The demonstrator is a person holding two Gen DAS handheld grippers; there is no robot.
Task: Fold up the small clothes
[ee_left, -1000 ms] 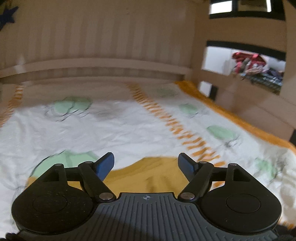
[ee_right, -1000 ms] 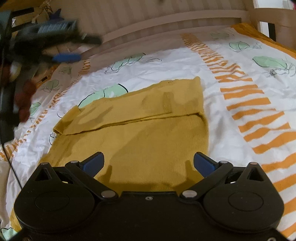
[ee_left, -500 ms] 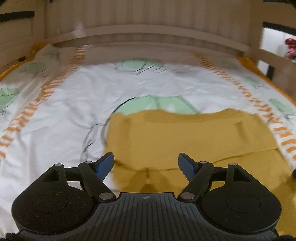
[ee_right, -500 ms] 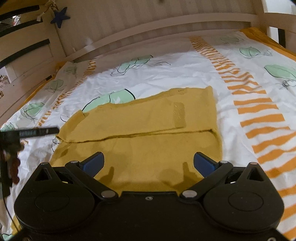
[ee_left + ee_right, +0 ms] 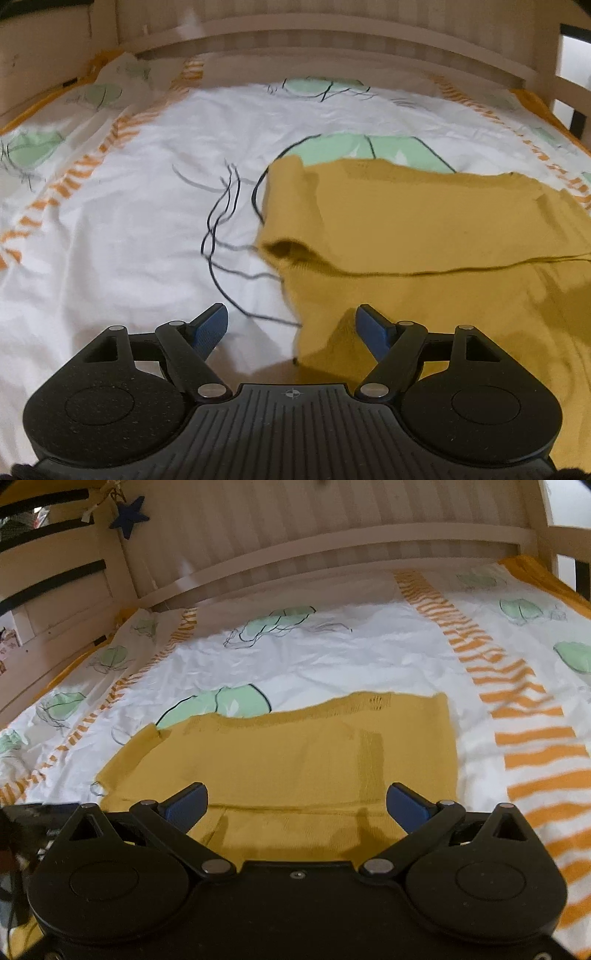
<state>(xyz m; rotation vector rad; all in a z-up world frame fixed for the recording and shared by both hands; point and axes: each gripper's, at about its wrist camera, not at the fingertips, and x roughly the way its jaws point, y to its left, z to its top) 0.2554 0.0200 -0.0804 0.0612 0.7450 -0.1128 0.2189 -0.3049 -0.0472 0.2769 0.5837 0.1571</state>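
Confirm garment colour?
Mustard yellow, plain knit garment; shows best in the right wrist view.

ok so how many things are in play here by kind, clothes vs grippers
mustard-yellow garment: 1
hand-held grippers, left and right, both open and empty: 2
patterned bedsheet underneath: 1
blue star on the bed frame: 1
total: 5

I see the garment (image 5: 424, 221) as a matt mustard knit with a fine ribbed texture. The sheet (image 5: 129, 240) under it is smooth, lightly creased white cloth with a faint sheen. My left gripper (image 5: 291, 328) is matt black speckled plastic with silver metal pins and textured blue pads (image 5: 211, 326). The bed frame (image 5: 332, 542) looks like pale painted wood.
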